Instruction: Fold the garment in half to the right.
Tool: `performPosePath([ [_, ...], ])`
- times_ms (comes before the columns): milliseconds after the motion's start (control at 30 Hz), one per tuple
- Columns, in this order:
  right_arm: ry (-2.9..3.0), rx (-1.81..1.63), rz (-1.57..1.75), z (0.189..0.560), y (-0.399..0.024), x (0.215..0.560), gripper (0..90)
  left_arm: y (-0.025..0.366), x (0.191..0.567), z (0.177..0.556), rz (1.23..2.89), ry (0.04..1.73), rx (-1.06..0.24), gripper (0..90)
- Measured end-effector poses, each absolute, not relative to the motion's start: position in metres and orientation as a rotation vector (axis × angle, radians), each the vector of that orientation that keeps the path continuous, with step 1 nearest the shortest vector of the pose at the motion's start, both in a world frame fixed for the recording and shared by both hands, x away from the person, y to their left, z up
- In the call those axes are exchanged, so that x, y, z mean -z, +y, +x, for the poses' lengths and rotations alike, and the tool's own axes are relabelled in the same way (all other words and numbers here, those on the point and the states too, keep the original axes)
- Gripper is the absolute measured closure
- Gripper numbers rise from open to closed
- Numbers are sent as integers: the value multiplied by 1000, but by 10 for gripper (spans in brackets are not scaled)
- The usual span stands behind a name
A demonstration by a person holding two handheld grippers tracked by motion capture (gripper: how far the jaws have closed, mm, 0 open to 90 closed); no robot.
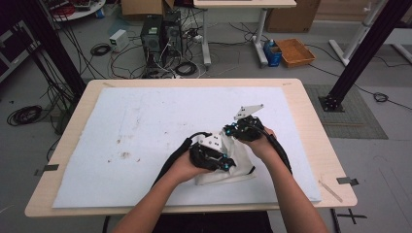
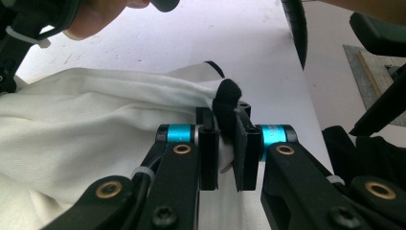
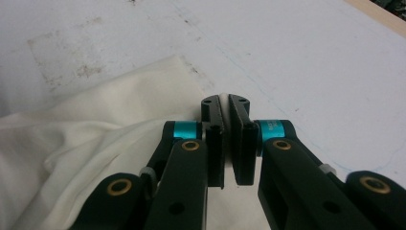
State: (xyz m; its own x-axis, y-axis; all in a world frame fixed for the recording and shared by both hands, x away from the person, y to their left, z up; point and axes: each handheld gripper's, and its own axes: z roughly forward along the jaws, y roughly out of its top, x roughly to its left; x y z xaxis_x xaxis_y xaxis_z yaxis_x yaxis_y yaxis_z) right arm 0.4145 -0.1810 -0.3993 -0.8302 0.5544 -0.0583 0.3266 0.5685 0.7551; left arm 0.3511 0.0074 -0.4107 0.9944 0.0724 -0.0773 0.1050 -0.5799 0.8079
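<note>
Both jaws are clamping shut: left gripper [image 2: 226, 143] pinching the white cotton cloth's [image 2: 86, 124] black trim, right gripper [image 3: 229, 139] nipping its edge, probably thinly, risking slipping free.

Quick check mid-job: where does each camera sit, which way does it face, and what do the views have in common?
High view: above the person's side, looking forward and down at the table; forearms, left gripper and right gripper show.
Left gripper view: rides the left gripper, looking along jaws shut on the white cloth.
Right gripper view: rides the right gripper, jaws shut on that cloth.
Shared: the cloth and the white mat.
</note>
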Motion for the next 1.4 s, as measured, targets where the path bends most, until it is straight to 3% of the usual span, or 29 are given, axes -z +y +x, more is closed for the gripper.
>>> performPosePath([
  [233,2506,-1111,741,413,-189,400,861,-8,412,356,2209,128,53,824],
  [267,2503,-1114,740,413,-190,400,843,-9,413,356,2211,131,54,823],
  [333,2484,-1121,755,411,-193,399,713,-10,415,355,2207,133,26,802],
  [467,2411,-1210,790,404,-205,391,598,-7,411,350,2189,171,-107,528],
  [633,2389,-1217,769,388,-211,386,537,14,405,348,2148,243,-154,435],
  [1033,2527,-1064,698,348,-202,400,536,95,407,347,2074,467,-301,369],
  [1400,2586,-1055,781,338,-220,423,743,160,418,345,2035,628,-366,364],
])
